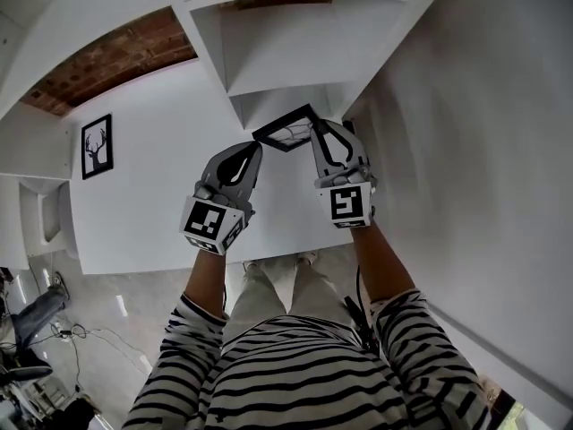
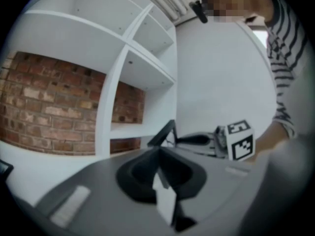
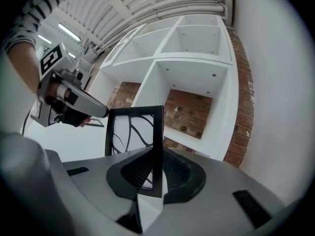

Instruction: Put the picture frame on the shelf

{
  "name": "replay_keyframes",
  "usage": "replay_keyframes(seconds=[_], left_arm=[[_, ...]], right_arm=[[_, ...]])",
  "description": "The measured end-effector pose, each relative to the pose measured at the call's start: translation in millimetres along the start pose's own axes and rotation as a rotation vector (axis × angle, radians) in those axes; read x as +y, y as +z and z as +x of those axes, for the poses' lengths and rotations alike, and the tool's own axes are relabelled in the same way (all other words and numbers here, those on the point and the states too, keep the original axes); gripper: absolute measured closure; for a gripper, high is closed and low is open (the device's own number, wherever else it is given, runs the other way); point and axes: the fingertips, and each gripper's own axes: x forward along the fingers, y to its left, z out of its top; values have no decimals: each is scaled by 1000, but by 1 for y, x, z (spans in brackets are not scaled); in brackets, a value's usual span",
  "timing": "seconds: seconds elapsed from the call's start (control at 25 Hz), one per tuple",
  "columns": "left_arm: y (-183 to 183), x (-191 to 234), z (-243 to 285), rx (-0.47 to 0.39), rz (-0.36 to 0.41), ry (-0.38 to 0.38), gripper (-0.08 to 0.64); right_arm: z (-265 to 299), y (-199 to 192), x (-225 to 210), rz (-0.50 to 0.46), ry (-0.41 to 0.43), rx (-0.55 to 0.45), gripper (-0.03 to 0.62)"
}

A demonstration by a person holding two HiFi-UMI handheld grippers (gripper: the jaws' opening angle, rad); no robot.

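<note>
A black picture frame (image 1: 288,129) with a white sheet of curved black lines hangs just in front of the white shelf unit (image 1: 269,47). My right gripper (image 1: 319,131) is shut on its right edge. In the right gripper view the frame (image 3: 133,129) stands upright between the jaws, before a lower shelf compartment (image 3: 189,90) backed by brick. My left gripper (image 1: 254,150) hovers close to the frame's left, shut and holding nothing. The left gripper view shows the frame (image 2: 163,133) edge-on, beside the right gripper's marker cube (image 2: 241,140).
A second black frame with a deer picture (image 1: 97,145) lies on the white table (image 1: 161,213) at the far left. A white wall (image 1: 483,150) runs along the right. Bags and cables (image 1: 36,330) lie on the floor at the lower left.
</note>
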Motion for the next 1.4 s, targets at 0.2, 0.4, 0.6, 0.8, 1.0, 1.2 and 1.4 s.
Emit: replay_keyframes(seconds=[0.2, 0.4, 0.6, 0.8, 1.0, 1.2, 1.4], left_arm=[[-31, 18, 12, 48, -15, -35, 552], [-48, 25, 33, 59, -15, -79, 552], [-62, 29, 53, 64, -20, -104, 552], [-77, 29, 72, 87, -17, -138, 552], [-86, 28, 84, 96, -8, -159, 552], [-92, 23, 89, 88, -10, -175, 552], [-95, 19, 89, 85, -15, -183, 552]], right_arm=[[28, -14, 2, -225, 9, 62, 532], [53, -17, 11, -383, 32, 89, 532], [75, -28, 15, -552, 28, 108, 532], [94, -40, 16, -708, 23, 123, 532], [110, -49, 16, -840, 12, 132, 532], [121, -62, 20, -917, 3, 155, 532], [127, -75, 28, -957, 0, 162, 532]])
